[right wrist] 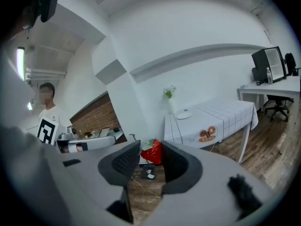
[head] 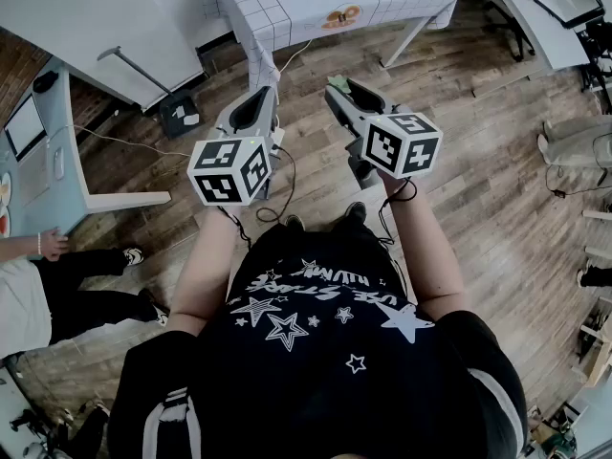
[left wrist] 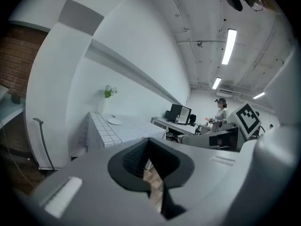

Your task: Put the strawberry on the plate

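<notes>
A red strawberry (right wrist: 153, 152) with green leaves sits between the tips of my right gripper (right wrist: 151, 157), whose jaws are shut on it. In the head view only a bit of green shows at that gripper (head: 337, 89). My left gripper (head: 263, 92) hangs beside it with nothing in it. In its own view the left gripper (left wrist: 149, 166) shows a narrow gap between the pads, with wood floor seen through it. Both are held over the floor, well short of the checked-cloth table (head: 316, 3). A white plate (right wrist: 184, 114) lies on that table, the same plate (left wrist: 114, 121) showing in the left gripper view.
A white desk (head: 86, 17) stands at the left, with a black box (head: 180, 115) and cables on the wood floor beside it. A person (head: 38, 295) stands at the left edge, and another person's legs (head: 574, 142) show at the right. Desks with monitors (right wrist: 269, 62) line the far side.
</notes>
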The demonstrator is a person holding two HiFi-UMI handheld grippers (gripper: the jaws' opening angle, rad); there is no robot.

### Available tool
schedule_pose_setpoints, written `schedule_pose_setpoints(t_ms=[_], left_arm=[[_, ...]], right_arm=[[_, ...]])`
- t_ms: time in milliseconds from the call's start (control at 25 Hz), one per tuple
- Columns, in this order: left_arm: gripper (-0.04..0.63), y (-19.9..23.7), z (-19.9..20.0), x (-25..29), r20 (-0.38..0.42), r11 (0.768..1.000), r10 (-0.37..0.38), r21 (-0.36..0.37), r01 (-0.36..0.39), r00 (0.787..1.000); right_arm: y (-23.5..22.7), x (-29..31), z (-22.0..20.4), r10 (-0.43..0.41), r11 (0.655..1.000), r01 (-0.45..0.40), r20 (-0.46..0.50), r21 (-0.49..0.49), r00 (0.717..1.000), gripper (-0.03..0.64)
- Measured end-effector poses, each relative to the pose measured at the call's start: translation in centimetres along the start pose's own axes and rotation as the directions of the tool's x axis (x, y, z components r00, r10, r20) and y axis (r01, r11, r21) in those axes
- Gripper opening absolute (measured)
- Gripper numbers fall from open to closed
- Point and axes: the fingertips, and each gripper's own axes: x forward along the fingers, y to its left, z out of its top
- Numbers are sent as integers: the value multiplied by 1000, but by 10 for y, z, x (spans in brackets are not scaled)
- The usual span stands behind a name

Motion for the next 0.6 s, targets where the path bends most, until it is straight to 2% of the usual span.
schedule_pose_setpoints(t_ms=[600], left_arm=[[8, 10, -2, -19, 7, 1000, 1, 5, -1, 1000]], right_arm=[[20, 7, -14, 3, 1000, -4, -32, -23, 999, 147]])
